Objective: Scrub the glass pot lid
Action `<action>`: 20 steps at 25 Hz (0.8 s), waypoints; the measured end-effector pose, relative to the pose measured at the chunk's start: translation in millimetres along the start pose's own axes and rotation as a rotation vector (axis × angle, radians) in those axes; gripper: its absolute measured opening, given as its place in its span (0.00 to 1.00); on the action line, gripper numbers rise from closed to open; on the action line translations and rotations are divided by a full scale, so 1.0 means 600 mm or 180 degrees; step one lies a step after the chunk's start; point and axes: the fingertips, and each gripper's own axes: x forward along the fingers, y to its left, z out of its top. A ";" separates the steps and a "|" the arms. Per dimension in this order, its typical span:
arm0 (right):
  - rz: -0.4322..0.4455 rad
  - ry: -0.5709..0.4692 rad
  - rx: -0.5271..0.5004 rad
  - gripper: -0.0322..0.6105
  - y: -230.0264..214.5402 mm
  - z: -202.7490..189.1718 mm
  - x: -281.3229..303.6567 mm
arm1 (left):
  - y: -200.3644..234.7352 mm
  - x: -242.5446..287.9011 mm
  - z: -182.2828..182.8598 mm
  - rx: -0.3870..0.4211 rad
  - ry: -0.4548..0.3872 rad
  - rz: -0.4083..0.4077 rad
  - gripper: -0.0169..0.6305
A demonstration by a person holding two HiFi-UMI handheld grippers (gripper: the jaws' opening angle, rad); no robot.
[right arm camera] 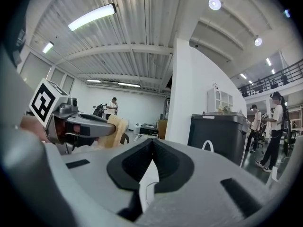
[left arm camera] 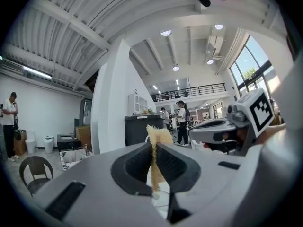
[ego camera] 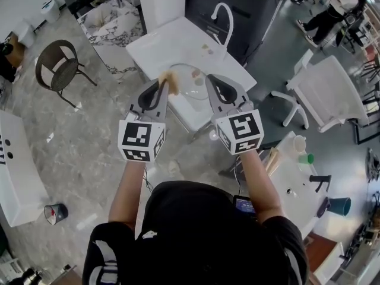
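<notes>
While we hold both tools level in front of us, the left hand-held gripper (ego camera: pixel 161 88) is clamped on a yellowish scrubbing sponge (ego camera: pixel 170 79). In the left gripper view the sponge (left arm camera: pixel 158 137) stands upright between the dark pads (left arm camera: pixel 142 162), pinched flat, with its frayed top sticking out above them. The jaws of the right hand-held gripper (ego camera: pixel 212 83) are pressed together, and its own view shows the two pads (right arm camera: pixel 137 162) meeting in a closed line.

From the head view, the glass pot lid (ego camera: pixel 191 81) lies dome-up on the white tabletop (ego camera: pixel 160 46), near the edge closest to us. It shows between the two gripper tips, and we cannot tell whether either tip touches it. A curved white faucet (ego camera: pixel 224 18) rises at the tabletop's far side. Each gripper shows in the other's view: the right one (left arm camera: pixel 213 129) beside the left, and the left one (right arm camera: pixel 90 126) with its sponge (right arm camera: pixel 116 126). A brown chair (ego camera: pixel 56 70) stands on the floor, well to the left.
</notes>
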 end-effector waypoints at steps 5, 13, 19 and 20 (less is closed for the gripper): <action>-0.0090 0.0039 0.0009 0.05 -0.001 0.001 0.072 | 0.066 0.034 -0.008 -0.0014 0.0004 -0.0095 0.05; -0.0187 0.0157 0.0026 0.05 0.008 -0.020 0.134 | 0.130 0.062 -0.032 -0.0073 0.0034 -0.0202 0.05; -0.0201 0.0271 0.0033 0.05 0.005 -0.045 0.155 | 0.145 0.074 -0.055 -0.0126 0.0089 -0.0219 0.05; -0.0199 0.0280 0.0039 0.05 0.002 -0.048 0.157 | 0.143 0.077 -0.058 -0.0131 0.0102 -0.0224 0.05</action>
